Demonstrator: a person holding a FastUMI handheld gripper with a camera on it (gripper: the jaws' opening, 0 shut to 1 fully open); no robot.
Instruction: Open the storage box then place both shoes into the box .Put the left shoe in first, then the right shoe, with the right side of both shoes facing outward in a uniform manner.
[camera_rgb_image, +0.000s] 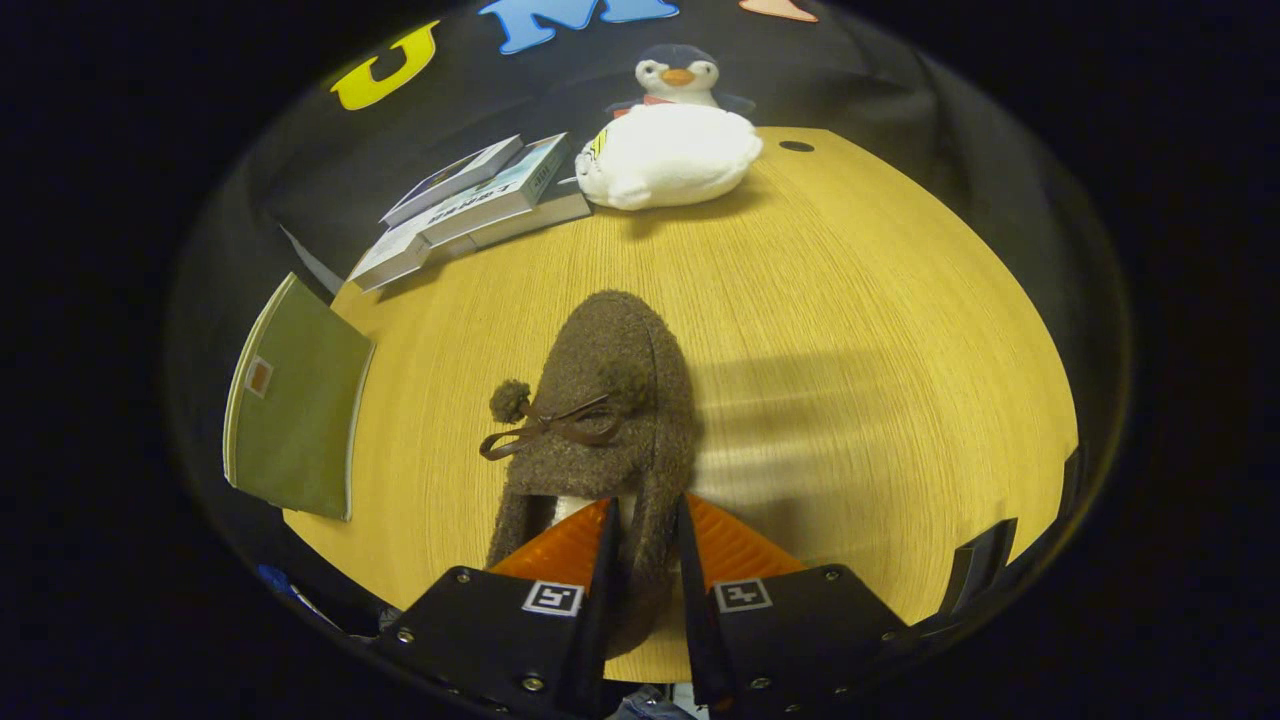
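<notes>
Brown fuzzy slipper with a bow and pompom is seen at lower centre of the frame, its heel wall clamped between the gripper fingers above the wooden table. A shoe-placing step appears in hand; carrying it to the storage box is called for next.

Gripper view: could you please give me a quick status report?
Gripper shut on shoe's side wall. Shoe toe points ahead, over table. Books, plush penguin far beyond, not obstructing.

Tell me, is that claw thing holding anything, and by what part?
Yes: the gripper is shut on the brown fuzzy shoe, pinching one side wall of its heel opening.
</notes>
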